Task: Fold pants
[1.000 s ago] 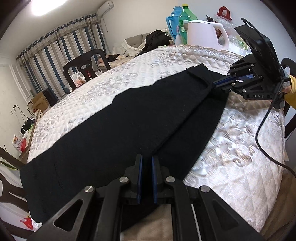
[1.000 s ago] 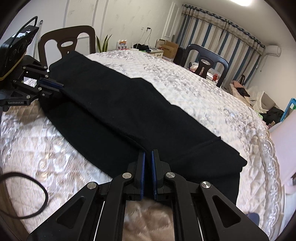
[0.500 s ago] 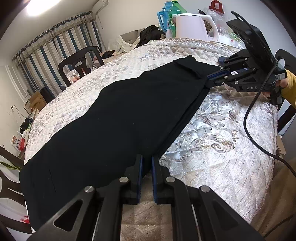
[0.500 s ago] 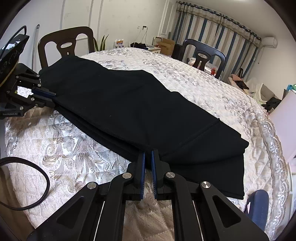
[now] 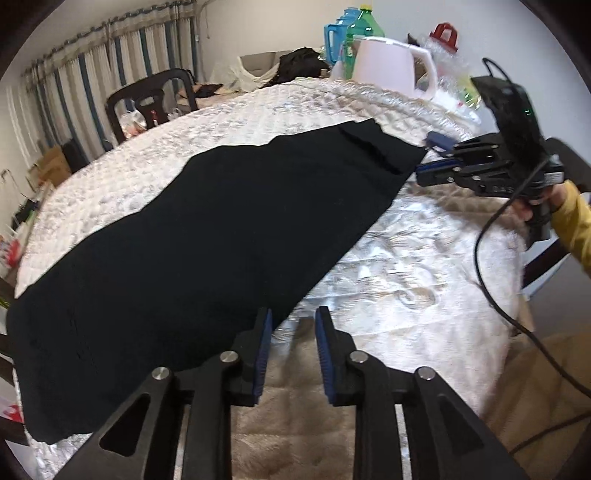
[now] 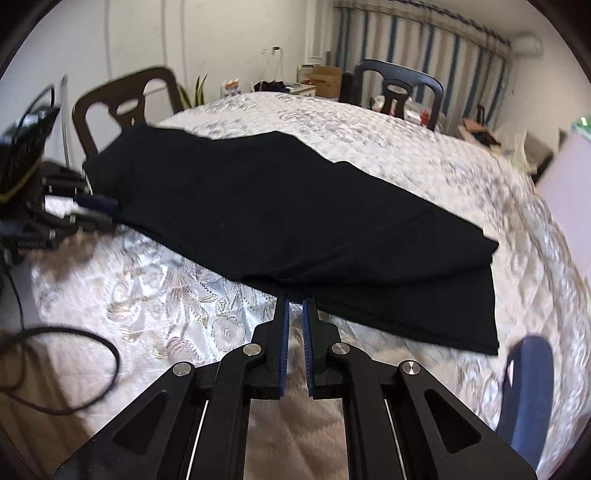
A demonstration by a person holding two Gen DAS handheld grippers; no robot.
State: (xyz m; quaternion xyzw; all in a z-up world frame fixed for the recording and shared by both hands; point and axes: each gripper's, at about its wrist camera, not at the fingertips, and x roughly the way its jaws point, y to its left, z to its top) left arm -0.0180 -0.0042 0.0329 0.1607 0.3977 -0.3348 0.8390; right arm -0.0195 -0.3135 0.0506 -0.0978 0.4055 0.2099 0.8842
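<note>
The black pants (image 5: 207, 251) lie folded lengthwise, one leg over the other, along the near side of the quilted table (image 5: 424, 295); they also show in the right wrist view (image 6: 295, 221). My left gripper (image 5: 293, 317) is open and empty just off the pants' near edge. My right gripper (image 6: 294, 304) has its jaws a little apart at the pants' edge, holding no cloth; in the left wrist view it (image 5: 428, 155) sits open at the hem corner.
A white kettle (image 5: 391, 66), bottles (image 5: 354, 33) and clutter stand at the table's far end. Dark chairs (image 6: 399, 88) stand around the table. A black cable (image 5: 491, 258) hangs from the right gripper. A blue chair back (image 6: 524, 387) is near right.
Both grippers carried the near leg over onto the far leg, then let go. The left jaws opened wide; the right jaws parted slightly and drew back to the pants' edge.
</note>
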